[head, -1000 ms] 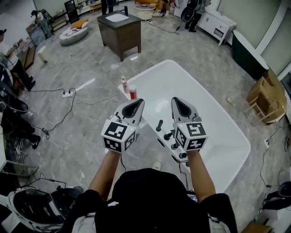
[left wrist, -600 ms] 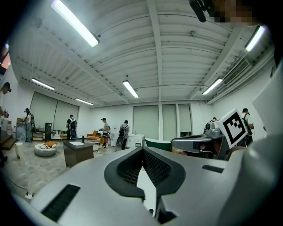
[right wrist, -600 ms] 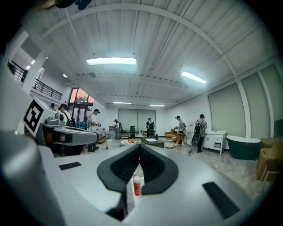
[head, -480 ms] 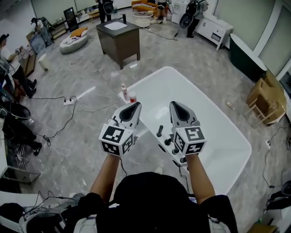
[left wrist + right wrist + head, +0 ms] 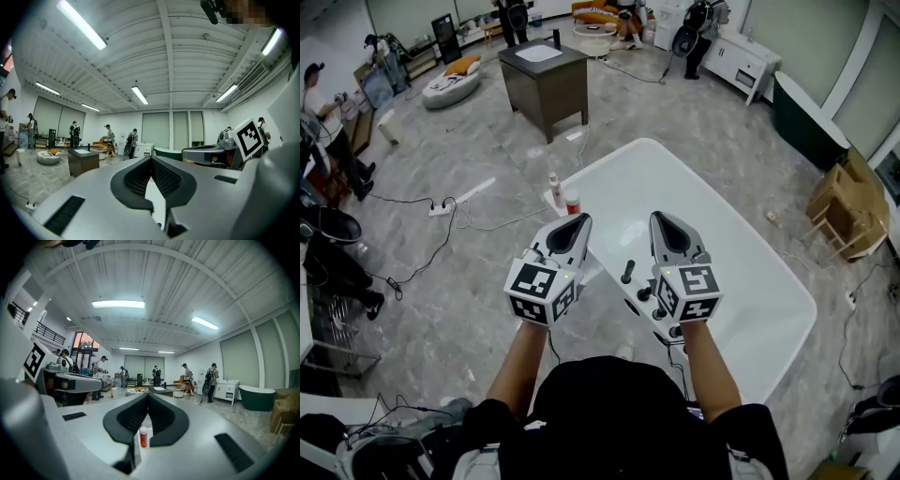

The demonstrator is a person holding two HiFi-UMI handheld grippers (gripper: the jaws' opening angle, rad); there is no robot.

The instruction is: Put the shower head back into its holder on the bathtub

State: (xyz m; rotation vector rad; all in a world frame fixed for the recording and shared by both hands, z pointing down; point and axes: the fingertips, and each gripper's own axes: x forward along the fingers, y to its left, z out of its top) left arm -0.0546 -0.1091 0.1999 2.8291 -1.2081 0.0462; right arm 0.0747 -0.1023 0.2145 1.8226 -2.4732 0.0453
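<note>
A white bathtub [image 5: 741, 272] lies below and ahead of me in the head view. On its near rim stand black tap fittings: an upright black piece [image 5: 628, 272] and knobs [image 5: 644, 293], partly hidden by my right gripper. Which of them is the shower head I cannot tell. My left gripper [image 5: 575, 223] and right gripper [image 5: 666, 223] are held level side by side above the tub's near end. Both are shut with nothing between the jaws. In the left gripper view the tips [image 5: 151, 157] meet, as do the tips [image 5: 147, 394] in the right gripper view.
Two bottles, a white one [image 5: 553, 186] and a red one [image 5: 573, 202], stand by the tub's far left corner. A dark cabinet [image 5: 546, 80] stands beyond. Cables and a power strip [image 5: 441, 208] lie on the floor at left. Cardboard boxes [image 5: 848, 202] sit at right. Several people stand at the back.
The head view has tilted a little, so the tub sits slightly lower in frame. Both grippers keep their place and stay shut.
</note>
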